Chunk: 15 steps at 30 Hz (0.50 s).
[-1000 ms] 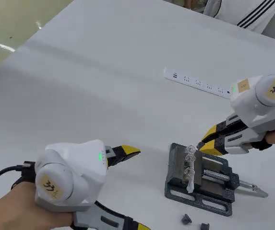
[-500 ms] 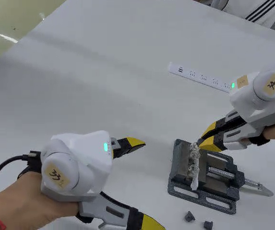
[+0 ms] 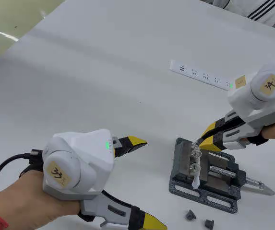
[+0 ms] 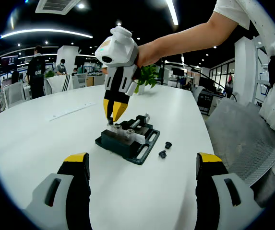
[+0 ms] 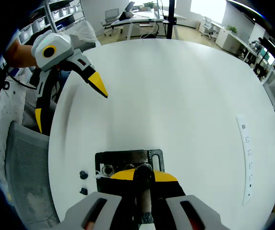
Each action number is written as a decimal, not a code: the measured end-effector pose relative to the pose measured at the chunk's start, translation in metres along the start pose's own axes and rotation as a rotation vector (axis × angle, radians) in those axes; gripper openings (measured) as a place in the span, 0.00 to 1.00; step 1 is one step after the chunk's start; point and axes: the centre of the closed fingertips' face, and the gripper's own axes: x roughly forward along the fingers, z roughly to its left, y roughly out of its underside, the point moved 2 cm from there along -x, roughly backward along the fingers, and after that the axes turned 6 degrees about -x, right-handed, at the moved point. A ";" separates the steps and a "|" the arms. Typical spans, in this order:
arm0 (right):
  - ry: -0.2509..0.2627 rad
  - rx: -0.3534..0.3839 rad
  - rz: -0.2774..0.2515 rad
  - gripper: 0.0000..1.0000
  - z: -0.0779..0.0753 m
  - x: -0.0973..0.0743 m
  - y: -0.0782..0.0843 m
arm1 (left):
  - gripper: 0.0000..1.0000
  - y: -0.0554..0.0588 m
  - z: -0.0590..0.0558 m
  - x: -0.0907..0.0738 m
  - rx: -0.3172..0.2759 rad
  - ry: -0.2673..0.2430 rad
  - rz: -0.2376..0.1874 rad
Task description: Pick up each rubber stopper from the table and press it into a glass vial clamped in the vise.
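A dark vise point(image 3: 223, 196) point(image 4: 138, 146) point(image 5: 127, 157) on the white table clamps three glass vials point(image 3: 194, 167) in a row. My right gripper point(image 3: 201, 142) point(image 4: 113, 116) point(image 5: 143, 175) is shut on a dark rubber stopper point(image 5: 143, 169), tips down right over the vial at the vise's far end. Two loose rubber stoppers point(image 3: 190, 215) point(image 4: 165, 149) point(image 5: 83, 183) lie on the table just beside the vise. Left of the vise my left gripper point(image 3: 144, 182) point(image 4: 142, 160) stands open with nothing between its jaws; it also appears as the left gripper point(image 5: 96, 84).
A white power strip point(image 3: 202, 75) point(image 5: 246, 158) lies on the table beyond the vise. A person in a striped top point(image 3: 257, 9) sits at the table's far edge. A black cable point(image 3: 3, 167) trails from my left hand. A mesh chair point(image 4: 243, 139) stands by the near edge.
The view has shifted a little. My right gripper has stayed with its tips over the far vial, and the left gripper has kept open beside the vise.
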 end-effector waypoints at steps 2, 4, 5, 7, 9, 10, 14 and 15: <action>0.000 -0.002 0.001 0.07 0.000 0.000 0.000 | 0.91 0.001 0.000 0.000 -0.002 -0.001 0.001; 0.000 -0.003 0.001 0.07 -0.001 0.001 -0.001 | 0.91 0.000 0.001 0.000 -0.003 -0.001 0.000; -0.001 -0.002 0.002 0.07 -0.001 0.001 -0.001 | 0.91 0.000 0.001 0.000 -0.002 -0.001 -0.001; -0.001 -0.003 0.003 0.07 -0.001 0.001 -0.001 | 0.91 0.000 0.001 0.000 -0.004 -0.001 -0.002; -0.002 -0.002 0.003 0.07 -0.001 0.001 -0.001 | 0.91 0.000 0.001 0.001 -0.004 -0.002 -0.002; -0.002 -0.001 0.003 0.07 -0.001 0.001 0.000 | 0.91 0.000 0.002 0.001 -0.005 -0.002 -0.003; -0.005 0.011 -0.002 0.07 -0.002 0.001 0.000 | 0.91 0.000 0.002 0.001 -0.007 -0.001 -0.005; -0.004 0.013 -0.003 0.06 -0.002 0.001 0.000 | 0.91 0.000 0.002 0.001 -0.007 -0.001 -0.005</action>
